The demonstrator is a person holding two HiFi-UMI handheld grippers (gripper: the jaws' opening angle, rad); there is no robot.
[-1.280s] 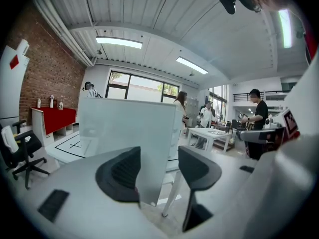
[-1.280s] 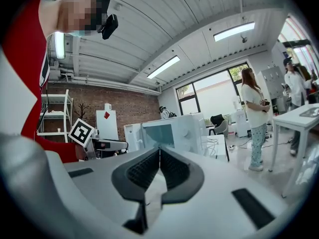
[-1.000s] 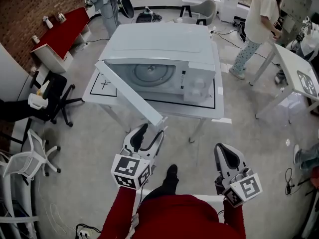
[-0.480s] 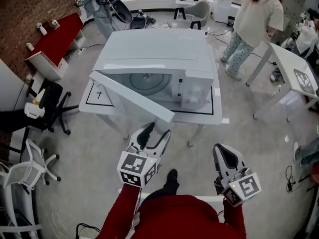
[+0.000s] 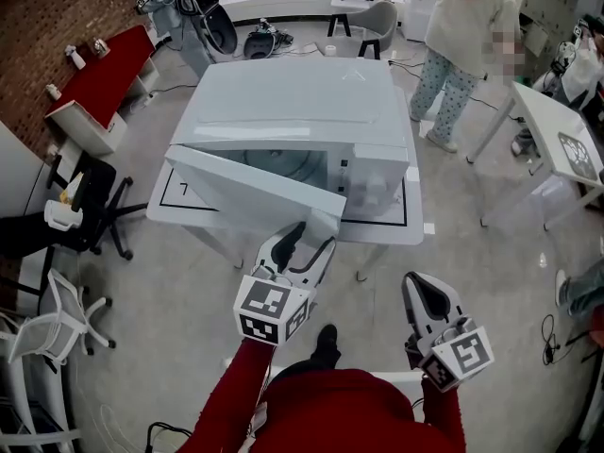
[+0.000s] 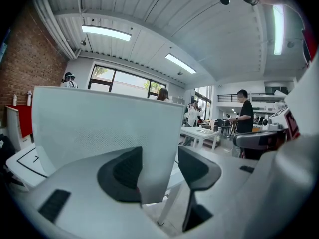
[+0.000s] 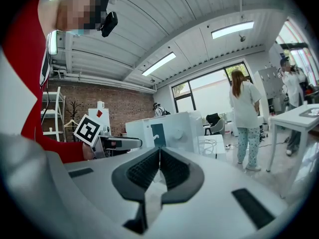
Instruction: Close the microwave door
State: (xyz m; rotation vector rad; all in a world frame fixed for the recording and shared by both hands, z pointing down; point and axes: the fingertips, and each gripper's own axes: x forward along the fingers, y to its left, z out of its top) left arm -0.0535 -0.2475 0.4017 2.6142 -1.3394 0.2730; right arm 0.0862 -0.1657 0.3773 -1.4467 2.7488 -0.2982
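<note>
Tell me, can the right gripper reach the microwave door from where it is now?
Probably yes: nothing stands between the right gripper and the microwave door, but the left gripper has the door's free edge between its open jaws.

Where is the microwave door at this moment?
Head view, centre: the door stands ajar at the front of the microwave, hinged on the left, its free corner between the open jaws of the left claw.

right gripper (image 7: 158, 169) jaws together, empty
</note>
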